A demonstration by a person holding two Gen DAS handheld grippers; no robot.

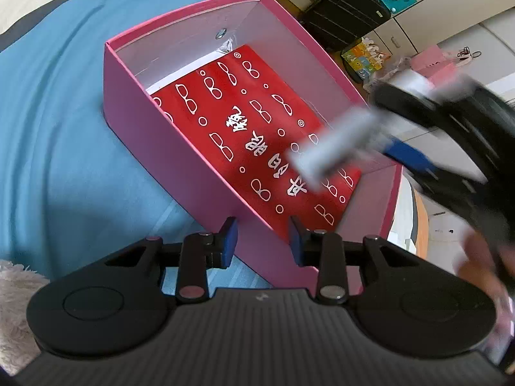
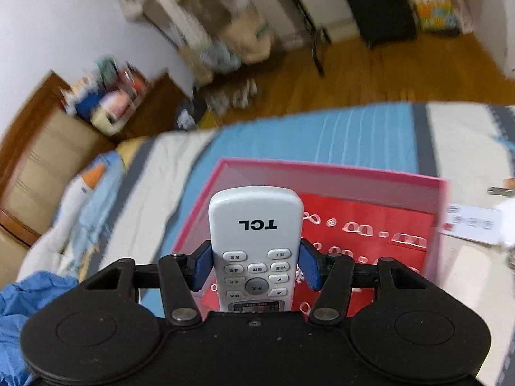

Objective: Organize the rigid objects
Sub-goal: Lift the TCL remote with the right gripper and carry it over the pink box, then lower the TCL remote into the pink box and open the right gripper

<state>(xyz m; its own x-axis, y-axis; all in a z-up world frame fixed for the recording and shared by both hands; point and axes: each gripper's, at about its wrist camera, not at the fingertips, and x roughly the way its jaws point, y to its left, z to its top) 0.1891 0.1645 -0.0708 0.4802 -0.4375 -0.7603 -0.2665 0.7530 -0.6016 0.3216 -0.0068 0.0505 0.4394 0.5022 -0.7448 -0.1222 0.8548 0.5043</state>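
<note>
Carrying the white remote (image 2: 256, 244) lengthwise between its blue pads, the right gripper (image 2: 256, 267) is clenched on the remote's button end, so the long axis runs straight out along the fingers toward the pink box (image 2: 338, 173). From the right wrist view the remote's free end hangs above the near-left part of the pink box, over the red card (image 2: 370, 222) that lies flat on the box floor. The left gripper (image 1: 263, 241) has its jaws drawn in around the near wall of the pink box (image 1: 180, 148), one pad outside it and one inside, seemingly steadying it on the blue bedsheet (image 1: 58, 112). In that view the remote (image 1: 331, 143) comes in blurred from the box's right side. The right hand is plainly the nearer one; my judgement is that lowering the remote flat along the box's length comes next
</note>
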